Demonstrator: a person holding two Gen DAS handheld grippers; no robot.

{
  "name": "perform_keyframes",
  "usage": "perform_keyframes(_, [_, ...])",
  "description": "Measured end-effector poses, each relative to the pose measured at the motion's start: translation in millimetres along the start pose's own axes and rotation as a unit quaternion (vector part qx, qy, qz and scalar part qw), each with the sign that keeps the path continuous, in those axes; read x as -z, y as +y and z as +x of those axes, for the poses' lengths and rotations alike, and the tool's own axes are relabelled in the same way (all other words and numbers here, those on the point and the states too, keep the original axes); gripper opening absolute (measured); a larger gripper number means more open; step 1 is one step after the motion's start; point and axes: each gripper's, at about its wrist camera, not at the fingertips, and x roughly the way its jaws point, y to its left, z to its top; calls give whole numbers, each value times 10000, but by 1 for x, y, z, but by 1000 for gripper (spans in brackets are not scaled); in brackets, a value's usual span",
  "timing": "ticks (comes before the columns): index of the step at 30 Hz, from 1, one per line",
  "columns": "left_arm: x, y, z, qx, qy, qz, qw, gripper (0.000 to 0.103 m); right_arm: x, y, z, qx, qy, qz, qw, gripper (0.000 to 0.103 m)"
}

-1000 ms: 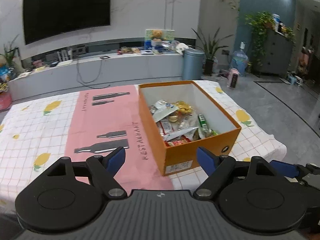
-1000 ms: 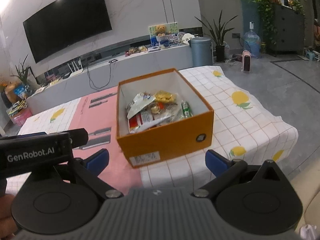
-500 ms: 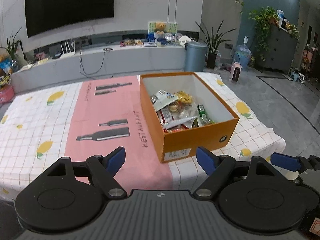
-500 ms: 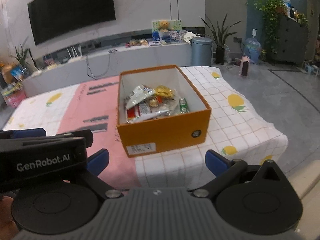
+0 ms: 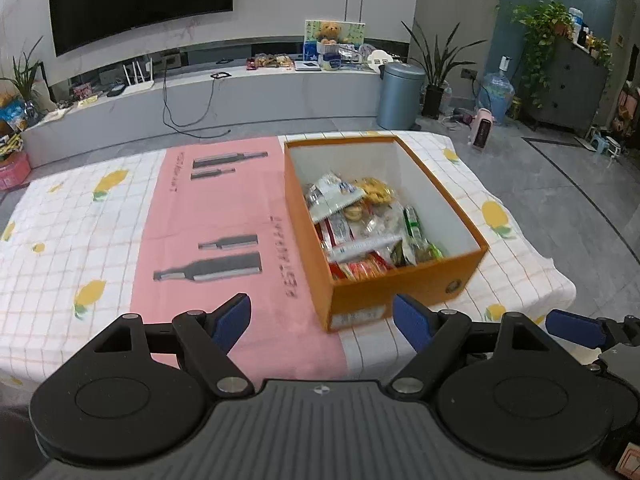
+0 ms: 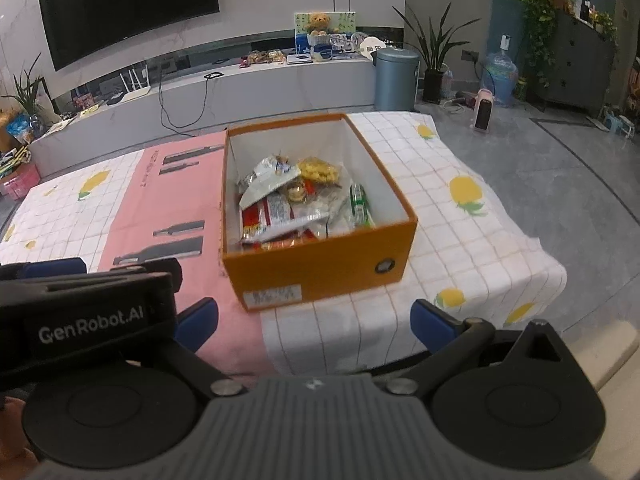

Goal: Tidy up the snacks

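Right wrist: snack-filled orange box (image 6: 320, 256)

A home living room: big wall TV (image 5: 140, 0) above a long low console (image 5: 200, 96), potted plants (image 5: 436, 68), a water jug (image 5: 498, 94) on the grey tiled floor (image 5: 560, 184), a tablecloth-covered table (image 5: 80, 240).

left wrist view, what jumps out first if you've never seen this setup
The open orange box heaped with snack packets draws the eye, sitting right of centre on the table. It straddles the edge of a pink runner printed with bottles, over a white lemon-patterned tablecloth. In the foreground the left gripper is open and empty, short of the box.
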Motion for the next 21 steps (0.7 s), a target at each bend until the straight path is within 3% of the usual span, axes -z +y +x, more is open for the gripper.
perform_keyframes(8, [-32,2,21,66,176,-8,9998,94,-36,3,19,28,187,23,9998,100])
perform_keyframes(21, [-48,-2,46,147,368,-31,9992,94,-57,-1,40,330,327,-29,9989,100])
